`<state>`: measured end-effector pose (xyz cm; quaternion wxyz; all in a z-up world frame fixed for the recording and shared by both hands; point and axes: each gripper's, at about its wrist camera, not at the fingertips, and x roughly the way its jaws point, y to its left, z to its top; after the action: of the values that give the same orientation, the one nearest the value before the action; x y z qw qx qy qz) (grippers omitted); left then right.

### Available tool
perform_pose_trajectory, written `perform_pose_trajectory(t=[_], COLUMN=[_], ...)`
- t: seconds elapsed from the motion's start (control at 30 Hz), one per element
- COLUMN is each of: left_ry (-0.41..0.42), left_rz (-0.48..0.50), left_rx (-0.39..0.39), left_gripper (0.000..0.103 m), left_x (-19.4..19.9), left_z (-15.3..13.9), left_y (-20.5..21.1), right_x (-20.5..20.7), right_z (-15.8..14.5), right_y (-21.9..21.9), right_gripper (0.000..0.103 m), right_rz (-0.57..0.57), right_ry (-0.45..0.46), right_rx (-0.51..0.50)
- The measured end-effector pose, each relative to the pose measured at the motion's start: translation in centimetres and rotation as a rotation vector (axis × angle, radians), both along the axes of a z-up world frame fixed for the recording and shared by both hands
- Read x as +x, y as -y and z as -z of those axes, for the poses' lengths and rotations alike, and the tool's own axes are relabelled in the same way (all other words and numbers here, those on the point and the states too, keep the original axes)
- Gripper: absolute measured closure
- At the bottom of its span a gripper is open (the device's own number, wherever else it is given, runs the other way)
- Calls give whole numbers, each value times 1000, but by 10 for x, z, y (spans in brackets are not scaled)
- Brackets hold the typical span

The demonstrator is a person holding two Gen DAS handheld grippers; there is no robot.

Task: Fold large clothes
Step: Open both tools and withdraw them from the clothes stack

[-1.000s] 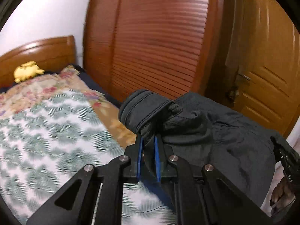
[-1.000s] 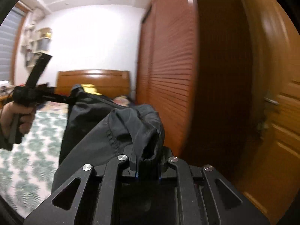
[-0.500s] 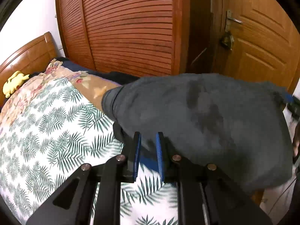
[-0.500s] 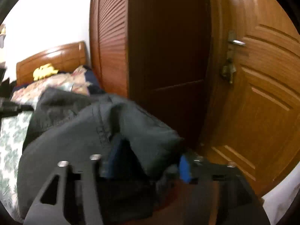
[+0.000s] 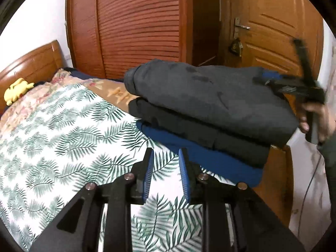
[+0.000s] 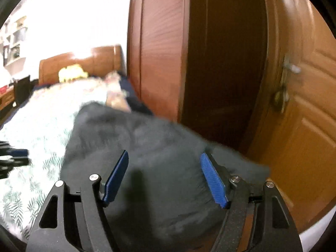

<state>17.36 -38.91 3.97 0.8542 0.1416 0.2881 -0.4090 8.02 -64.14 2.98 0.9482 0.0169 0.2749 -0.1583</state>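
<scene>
Left wrist: left gripper (image 5: 166, 175) opening, nothing between its pads; grey folded garment (image 5: 210, 96) tops a black and a blue one at the bed (image 5: 63, 130) foot's right corner, ahead-right, long axis running left-right.
Right wrist: right gripper (image 6: 164, 176) released, spreading over the grey garment, nearer it; stack layers hidden.
</scene>
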Motion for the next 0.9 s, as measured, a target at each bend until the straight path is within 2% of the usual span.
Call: perform_pose_trajectory(t=[0.03, 0.1, 0.23, 0.4, 0.47, 0.67, 0.9], left_ry=[13, 33, 59, 42, 42, 35, 17], left_rz=[-3, -8, -27, -48, -67, -150, -251], left_rx=[-2, -3, -8, -34, -36, -35, -24], left_gripper=[79, 77, 75, 74, 73, 73, 73], left_x=[-6, -14, -29, -39, -43, -51, -50], left_z=[0, -1, -1, 2, 4, 14, 34], left_y=[-6, -15, -34, -57, -66, -100, -139], right_x=[7, 9, 2, -10, -13, -9, 18], right_z=[11, 21, 14, -2, -9, -12, 12], right_y=[3, 9, 6, -32, -54, -115, -190], right_gripper=[30, 30, 30, 30, 29, 17, 12], right_rz=[5, 20, 65, 50, 18, -111, -250], right_ry=[-51, -83, -65, -16, 12, 71, 67], right_rx=[17, 63, 48, -27, -47, -23, 29])
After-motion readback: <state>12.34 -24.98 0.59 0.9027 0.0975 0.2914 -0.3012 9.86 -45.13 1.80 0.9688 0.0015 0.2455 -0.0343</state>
